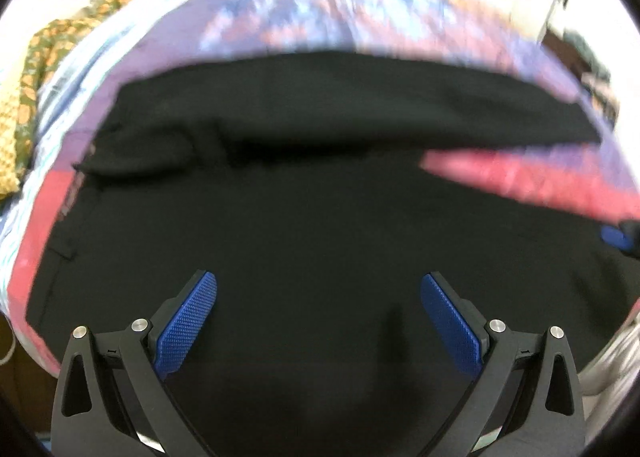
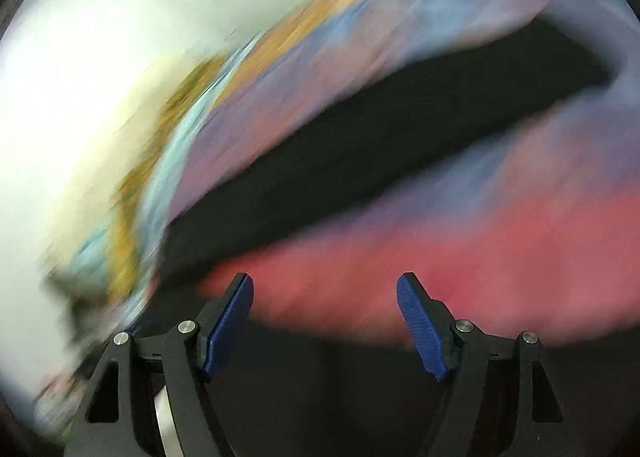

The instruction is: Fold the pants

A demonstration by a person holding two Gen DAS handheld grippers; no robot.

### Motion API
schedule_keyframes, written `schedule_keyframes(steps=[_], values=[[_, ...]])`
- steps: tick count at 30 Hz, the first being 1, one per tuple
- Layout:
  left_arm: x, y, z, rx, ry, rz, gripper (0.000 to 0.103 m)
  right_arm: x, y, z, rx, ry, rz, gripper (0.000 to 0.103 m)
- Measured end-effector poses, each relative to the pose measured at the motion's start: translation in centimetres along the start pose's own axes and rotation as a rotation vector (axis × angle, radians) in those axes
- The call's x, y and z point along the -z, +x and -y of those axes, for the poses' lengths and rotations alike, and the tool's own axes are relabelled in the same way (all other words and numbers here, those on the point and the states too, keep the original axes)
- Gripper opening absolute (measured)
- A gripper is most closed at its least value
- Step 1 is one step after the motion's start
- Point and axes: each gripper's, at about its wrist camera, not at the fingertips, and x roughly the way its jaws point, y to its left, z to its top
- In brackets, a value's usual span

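1. Right now I see the left tongs (image 1: 319, 289) spread wide and released, their blue pads (image 1: 188, 325) finely knurled on black angular arms with silver pivot pins; nothing sits between them.
2. Directly ahead of and beneath the left tongs lie the black pants (image 1: 320, 185), a matte, soft cloth spread broad and flat, with a folded band running across the far side and a seamed edge off to the left.
3. Under the pants I make out a patterned bedspread (image 1: 280, 25) in purple, red, orange and pale blue; a wedge of its red shows to the right, between the pant layers.
4. Far left of the left tongs, a green and gold printed cloth (image 1: 52, 57) lies bunched at the edge.
5. At the right rim of the left view I catch a blue pad of the right tongs (image 1: 618, 237).
6. My right view is heavily smeared by motion. The right tongs (image 2: 325, 291) are also released and empty, poised over red bedspread (image 2: 460, 249), with dark cloth below them.
7. Beyond the right tongs a long black strip of the pants (image 2: 400, 129) stretches diagonally away.
8. Only the right view shows the pale wall (image 2: 100, 57) to the left.
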Motion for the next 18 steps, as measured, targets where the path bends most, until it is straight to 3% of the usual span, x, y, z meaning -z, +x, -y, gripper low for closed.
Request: schedule_keyframes(steps=[2, 3, 5, 8, 10, 12, 15, 18], values=[[1.7, 1.5, -0.2, -0.033, 0.034, -0.056, 0.102, 3.4, 0.6, 0.4, 0.070, 0.018, -0.070, 0.074], [2.5, 1.5, -0.4, -0.047, 0.054, -0.062, 0.103, 4.4, -0.4, 1.5, 0.097, 0.044, -0.058, 0.069], [3.8, 0.8, -1.0, -0.062, 0.084, -0.048, 0.103, 5.3, -4.2, 5.0, 0.160, 0.160, 0.007, 0.064], [4.6, -0.3, -2.8, -0.096, 0.061, -0.057, 0.103, 6.7, -13.1, 12.8, 0.387, 0.433, 0.148, 0.064], [4.4, -1.0, -3.9, -0.107, 0.028, -0.067, 0.102, 6.9, -16.0, 15.4, 0.501, 0.494, 0.172, 0.064], [3.1, -2.2, -4.8, -0.107, -0.004, -0.035, 0.102, 5.9, -18.0, 15.3, 0.587, 0.480, 0.198, 0.068], [-0.8, -3.1, -5.6, -0.063, -0.027, 0.068, 0.102, 2.2, -16.2, 11.8, 0.567, 0.339, 0.216, 0.071], [-5.9, -2.2, -6.3, -0.087, -0.058, 0.173, 0.102, -3.1, -9.3, 6.7, 0.419, 0.196, 0.162, 0.072]])
